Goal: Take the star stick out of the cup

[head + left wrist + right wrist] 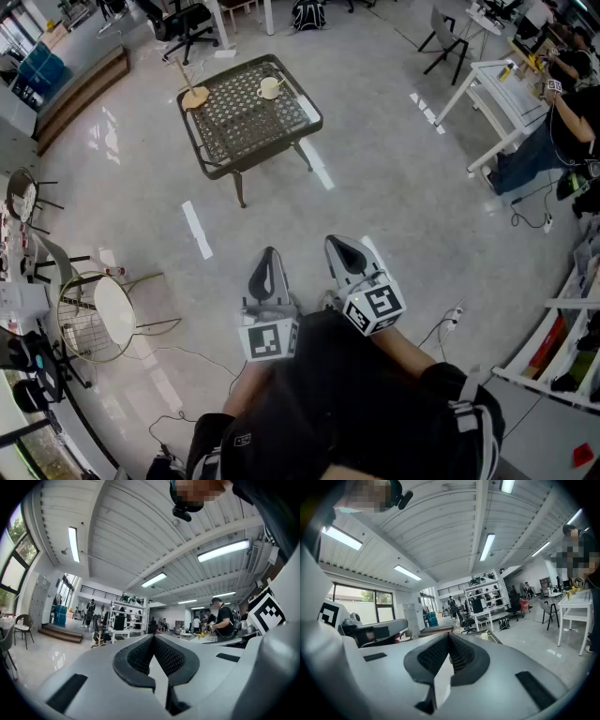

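Observation:
A dark lattice table (246, 127) stands far ahead on the floor. On its left corner a thin stick (181, 75) rises tilted from a tan round holder (195, 97); its tip is too small to make out. A pale cup (270, 87) sits near the table's far right side and shows tiny in the right gripper view as a pale cup (484, 636). My left gripper (269, 260) and right gripper (343, 247) are held side by side close to my body, well short of the table. Both are shut and empty, left gripper (153, 637) and right gripper (449, 635) pointing up into the room.
A wire chair (92, 322) stands at the left and a white desk (495, 86) at the right, with a seated person (574, 117) beside it. White tape marks (197, 230) and cables (441, 328) lie on the floor. Office chairs (187, 23) stand beyond the table.

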Action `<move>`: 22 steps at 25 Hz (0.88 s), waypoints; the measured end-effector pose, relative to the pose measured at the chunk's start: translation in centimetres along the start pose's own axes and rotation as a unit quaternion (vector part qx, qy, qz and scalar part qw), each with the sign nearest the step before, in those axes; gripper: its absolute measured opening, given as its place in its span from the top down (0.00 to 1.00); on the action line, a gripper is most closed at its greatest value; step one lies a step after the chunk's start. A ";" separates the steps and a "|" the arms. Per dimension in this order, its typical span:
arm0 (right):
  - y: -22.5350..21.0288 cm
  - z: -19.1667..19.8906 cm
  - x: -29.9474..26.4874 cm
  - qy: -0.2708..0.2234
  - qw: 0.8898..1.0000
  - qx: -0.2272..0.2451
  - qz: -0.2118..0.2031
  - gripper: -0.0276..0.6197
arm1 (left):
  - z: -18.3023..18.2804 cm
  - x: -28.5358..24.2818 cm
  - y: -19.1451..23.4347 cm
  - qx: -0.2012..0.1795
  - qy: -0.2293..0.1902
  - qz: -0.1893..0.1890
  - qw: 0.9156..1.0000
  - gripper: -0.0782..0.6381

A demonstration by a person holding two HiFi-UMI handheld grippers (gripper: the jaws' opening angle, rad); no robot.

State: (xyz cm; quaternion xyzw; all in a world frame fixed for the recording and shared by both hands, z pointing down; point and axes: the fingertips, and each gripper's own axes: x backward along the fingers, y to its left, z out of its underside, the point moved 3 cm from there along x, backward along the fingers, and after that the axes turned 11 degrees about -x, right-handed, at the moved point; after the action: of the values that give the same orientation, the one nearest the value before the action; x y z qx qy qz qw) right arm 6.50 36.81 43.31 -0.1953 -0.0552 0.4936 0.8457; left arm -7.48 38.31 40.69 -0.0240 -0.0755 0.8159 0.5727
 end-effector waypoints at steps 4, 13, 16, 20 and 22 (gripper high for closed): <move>-0.2 -0.3 0.3 0.001 1.000 0.003 -0.003 0.94 | -1.1 -0.3 -0.3 0.016 -0.002 -0.007 1.000 0.87; -1.6 -1.0 1.2 -0.009 1.000 -0.012 -0.015 0.94 | -1.0 -1.0 -1.8 -0.009 0.001 -0.005 1.000 0.87; -2.4 -1.2 1.6 -0.006 1.000 -0.009 -0.020 0.94 | -0.9 -1.5 -2.7 -0.008 0.004 -0.009 1.000 0.87; -3.9 -1.2 2.6 0.008 1.000 -0.011 -0.023 0.94 | -1.0 -2.4 -4.5 -0.008 0.013 -0.008 1.000 0.87; -4.9 -1.0 3.2 0.017 0.999 -0.016 -0.025 0.94 | -1.1 -2.8 -5.7 -0.009 0.016 -0.006 1.000 0.87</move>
State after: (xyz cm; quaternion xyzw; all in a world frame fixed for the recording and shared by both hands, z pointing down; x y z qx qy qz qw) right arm 12.32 37.15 43.98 -0.2158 -0.0541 0.4684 0.8551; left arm -1.13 37.67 40.37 -0.0424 -0.0740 0.8113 0.5783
